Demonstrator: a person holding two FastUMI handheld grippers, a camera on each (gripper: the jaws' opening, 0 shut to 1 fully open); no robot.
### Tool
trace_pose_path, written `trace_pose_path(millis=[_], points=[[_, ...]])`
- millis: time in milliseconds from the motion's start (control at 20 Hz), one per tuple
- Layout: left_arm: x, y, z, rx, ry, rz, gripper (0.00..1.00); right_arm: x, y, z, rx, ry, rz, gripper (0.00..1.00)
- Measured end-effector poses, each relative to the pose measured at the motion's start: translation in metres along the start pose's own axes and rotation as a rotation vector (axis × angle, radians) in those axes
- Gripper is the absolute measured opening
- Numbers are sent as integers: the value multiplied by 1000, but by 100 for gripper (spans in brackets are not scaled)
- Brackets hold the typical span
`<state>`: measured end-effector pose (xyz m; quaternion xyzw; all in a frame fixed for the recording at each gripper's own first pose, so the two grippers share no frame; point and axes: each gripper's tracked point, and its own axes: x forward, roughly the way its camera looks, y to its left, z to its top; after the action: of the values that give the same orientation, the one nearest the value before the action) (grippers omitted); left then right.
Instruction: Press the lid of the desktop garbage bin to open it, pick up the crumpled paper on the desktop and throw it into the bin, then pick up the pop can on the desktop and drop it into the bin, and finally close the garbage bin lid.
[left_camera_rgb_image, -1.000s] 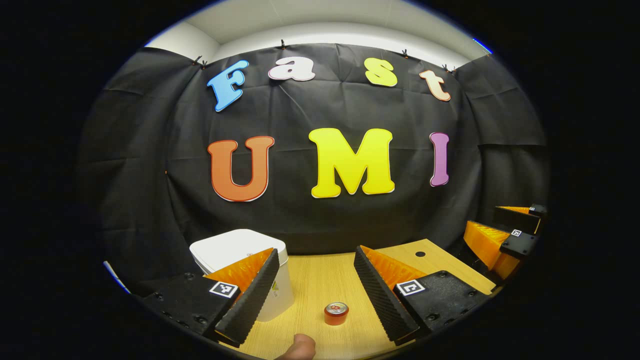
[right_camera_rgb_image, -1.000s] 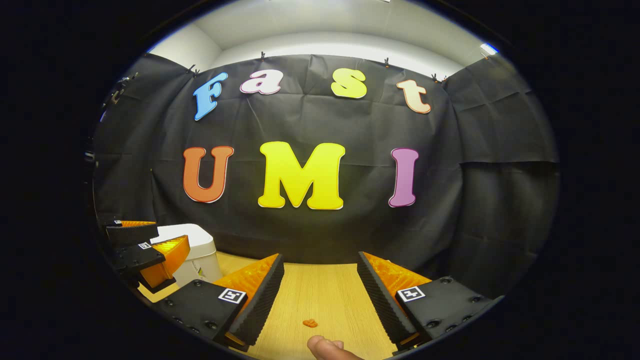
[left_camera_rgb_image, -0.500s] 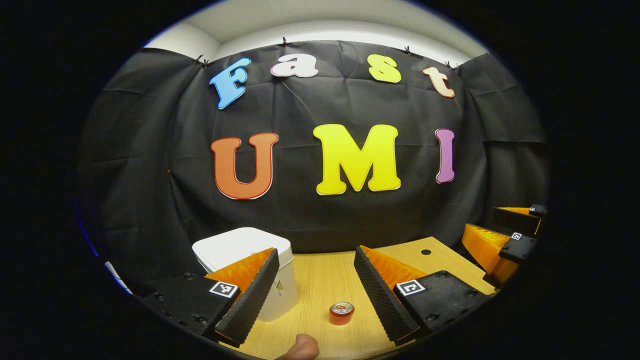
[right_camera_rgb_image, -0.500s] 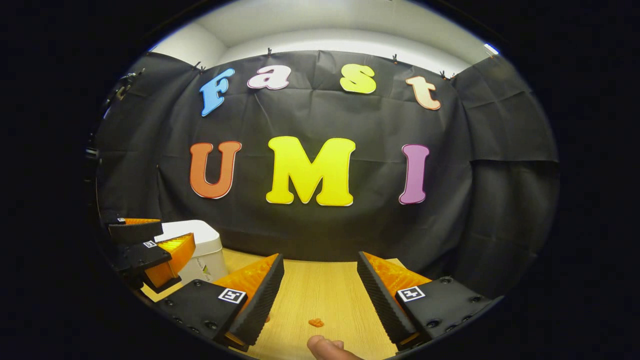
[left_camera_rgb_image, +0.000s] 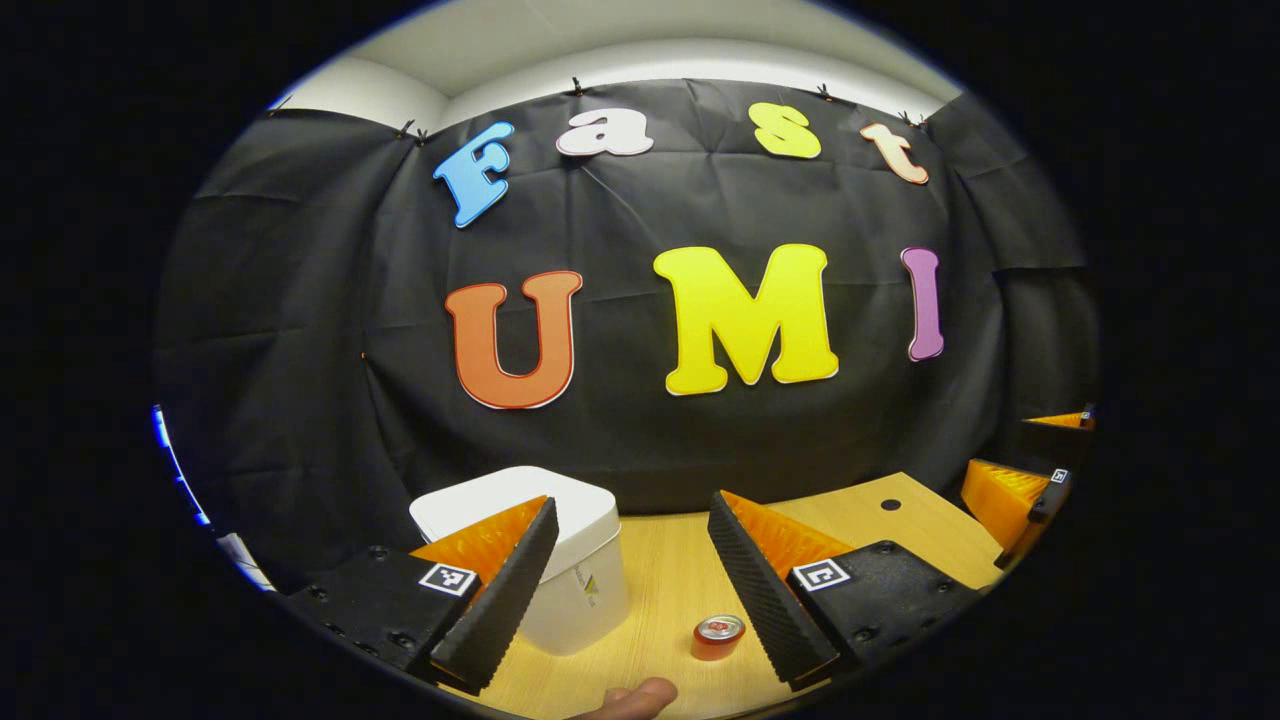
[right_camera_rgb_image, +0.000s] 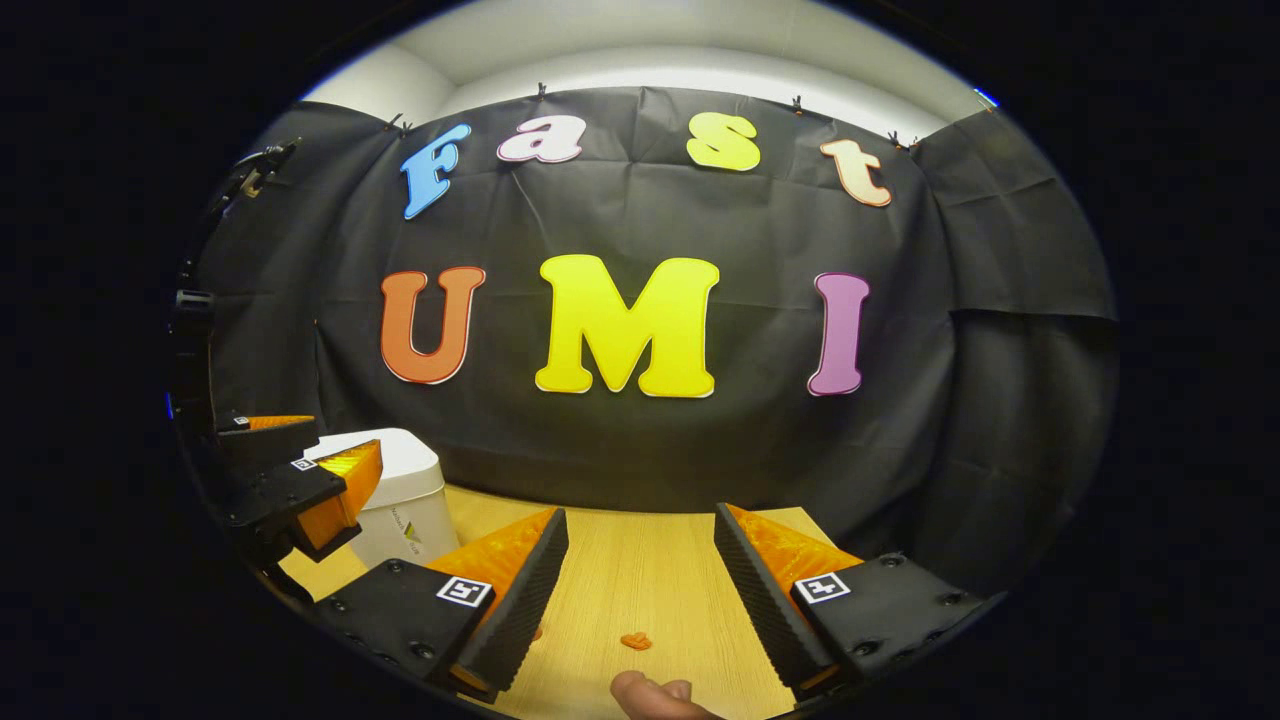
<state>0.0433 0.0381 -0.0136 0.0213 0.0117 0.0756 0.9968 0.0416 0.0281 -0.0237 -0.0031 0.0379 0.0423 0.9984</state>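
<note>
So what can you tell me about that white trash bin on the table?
The bin is white and boxy with rounded corners, and looks like smooth plastic. Its lid is shut and lies flat on top. A small mark sits on its front side. It stands upright on the wooden table, near the black cloth wall. In the left gripper view, one finger of the left gripper hides part of it. Nothing seems to touch it but the table.

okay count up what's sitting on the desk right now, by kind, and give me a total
White bin, lid shut: 1
Red pop can, upright: 1
Small orange scrap: 1; another bit may sit by the right gripper's finger, too hidden to count
Total: 3
</note>
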Motion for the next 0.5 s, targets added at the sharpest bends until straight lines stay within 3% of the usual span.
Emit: trace_pose_path(millis=[400, 500], points=[[45, 38, -13, 10, 25, 97, 93, 19, 15, -13, -38, 55, 30, 92], [57, 46, -19, 18, 38, 122, 84, 22, 13, -10, -30, 51, 26, 94]])
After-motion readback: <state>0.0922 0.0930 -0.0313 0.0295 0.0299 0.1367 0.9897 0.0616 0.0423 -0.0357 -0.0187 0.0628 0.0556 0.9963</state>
